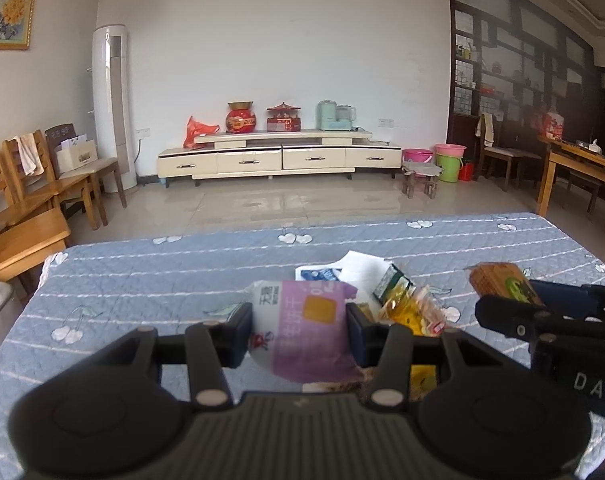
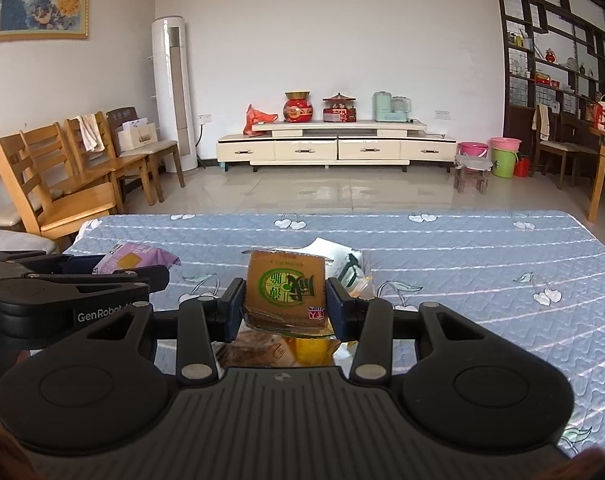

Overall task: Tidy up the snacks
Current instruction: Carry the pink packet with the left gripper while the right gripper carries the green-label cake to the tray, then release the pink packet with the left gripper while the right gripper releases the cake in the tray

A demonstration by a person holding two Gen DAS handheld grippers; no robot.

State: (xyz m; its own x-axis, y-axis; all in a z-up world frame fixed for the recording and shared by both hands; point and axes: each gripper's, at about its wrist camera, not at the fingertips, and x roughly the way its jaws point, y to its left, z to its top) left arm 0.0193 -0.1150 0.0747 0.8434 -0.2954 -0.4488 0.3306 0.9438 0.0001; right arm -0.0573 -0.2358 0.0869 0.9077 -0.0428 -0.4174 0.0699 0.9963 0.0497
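Item one: a purple-and-white biscuit packet (image 1: 302,328), clamped between the two pads of my left gripper (image 1: 300,334) and raised above the near middle of the table (image 1: 162,276), which wears a blue quilted cover printed with white cherries. Item two: a brown biscuit packet with a green round label (image 2: 286,292), clenched between the pads of my right gripper (image 2: 286,304), likewise lifted off the cover, just to the right of the first; the left camera shows it at its right edge (image 1: 502,284). Item three: the remaining snacks, a loose heap on the cover beneath and just beyond both grippers, including a yellow crinkled wrapper (image 1: 414,312), a dark green-and-white pack (image 1: 390,284) tilted against it, and a white sheet or bag with blue print (image 1: 334,272) behind them; how many pieces lie in the heap I cannot tell. The far half of the table and both its far corners are bare cover. Beyond the far edge: pale tiled floor, a cream low cabinet (image 2: 338,148) against the back wall carrying a red jar (image 2: 298,106) and a mint-green appliance (image 2: 386,106); wooden chairs (image 2: 62,176) off the left edge; a white tower air conditioner (image 2: 174,92) in the corner; pink and green buckets (image 2: 502,156) to the right.
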